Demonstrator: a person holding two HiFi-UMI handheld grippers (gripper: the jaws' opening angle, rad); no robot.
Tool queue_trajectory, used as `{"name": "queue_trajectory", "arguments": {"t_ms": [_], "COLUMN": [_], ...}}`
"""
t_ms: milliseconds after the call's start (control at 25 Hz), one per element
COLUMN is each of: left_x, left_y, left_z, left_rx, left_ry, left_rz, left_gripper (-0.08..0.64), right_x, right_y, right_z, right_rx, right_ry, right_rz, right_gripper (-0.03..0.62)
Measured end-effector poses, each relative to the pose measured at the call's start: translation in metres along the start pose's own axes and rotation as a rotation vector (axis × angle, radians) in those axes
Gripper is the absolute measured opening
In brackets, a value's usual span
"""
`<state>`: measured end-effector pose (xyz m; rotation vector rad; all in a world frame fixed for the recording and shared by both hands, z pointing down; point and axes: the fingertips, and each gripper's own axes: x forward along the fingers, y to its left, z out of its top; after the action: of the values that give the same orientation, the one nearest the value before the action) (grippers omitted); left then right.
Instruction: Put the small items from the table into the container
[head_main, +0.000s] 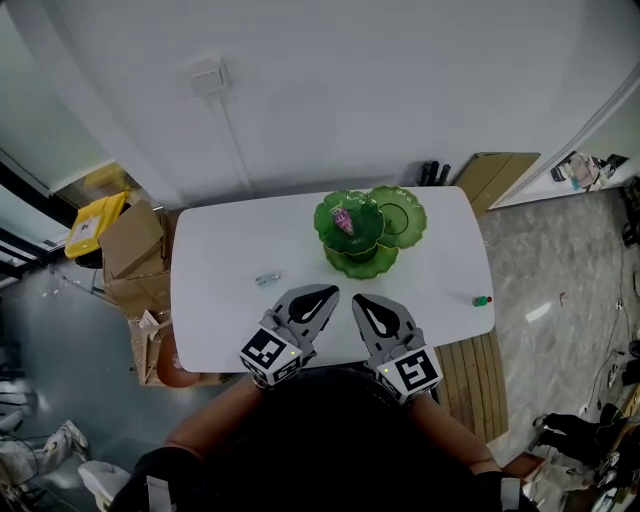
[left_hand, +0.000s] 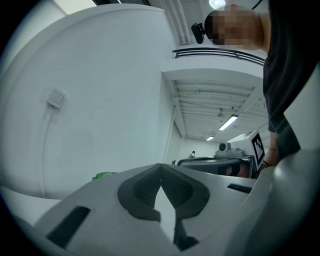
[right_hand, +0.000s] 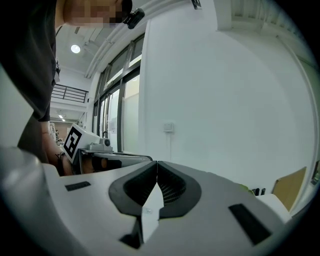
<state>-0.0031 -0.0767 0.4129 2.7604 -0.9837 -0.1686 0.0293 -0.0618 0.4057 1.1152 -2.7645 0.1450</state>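
Head view, lower centre to top:

1. Left gripper (head_main: 322, 294), lower centre, over the near edge of the white table (head_main: 215, 320). Jaws together at the tips, nothing between them.
2. Right gripper (head_main: 363, 301), just beside the left one, its tips angled toward it. Jaws closed, holding nothing.
3. Small silvery item (head_main: 267, 279), lying on the table just up and left of the left gripper's tips, apart from them.
4. Small red-and-green item (head_main: 482, 300), on the table close to its right edge, well apart from both grippers.
5. Green container (head_main: 385, 232), a cluster of leaf-like dishes on the far half of the table, above centre, straight beyond the two grippers. A pink item (head_main: 343, 218) lies in its upper dish.
6. Cardboard boxes (head_main: 130, 250), on the floor against the table's left edge; a yellow object (head_main: 90, 222) beyond them.
7. Wooden board (head_main: 498, 176) and dark objects (head_main: 433, 173), behind the table's far right corner.
8. Wall socket (head_main: 208, 77), upper left, on the white wall.
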Motion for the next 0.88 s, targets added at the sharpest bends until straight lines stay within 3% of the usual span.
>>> {"name": "queue_trajectory", "arguments": {"t_ms": [480,880], "left_x": [-0.017,-0.044], "left_y": [-0.055,-0.088], "left_z": [-0.014,-0.037], "left_rx": [0.034,0.025], "left_ry": [0.028,0.062], "left_rz": [0.06,0.094], "left_gripper": [0.008,0.007], "right_x": [-0.047,-0.075], "right_y": [0.026,0.045], "right_z": [-0.021,-0.036], "right_rx": [0.034,0.081], "right_ry": [0.006,-0.02], "right_rz": [0.115,0.138], "right_gripper": [0.017,0.017]}}
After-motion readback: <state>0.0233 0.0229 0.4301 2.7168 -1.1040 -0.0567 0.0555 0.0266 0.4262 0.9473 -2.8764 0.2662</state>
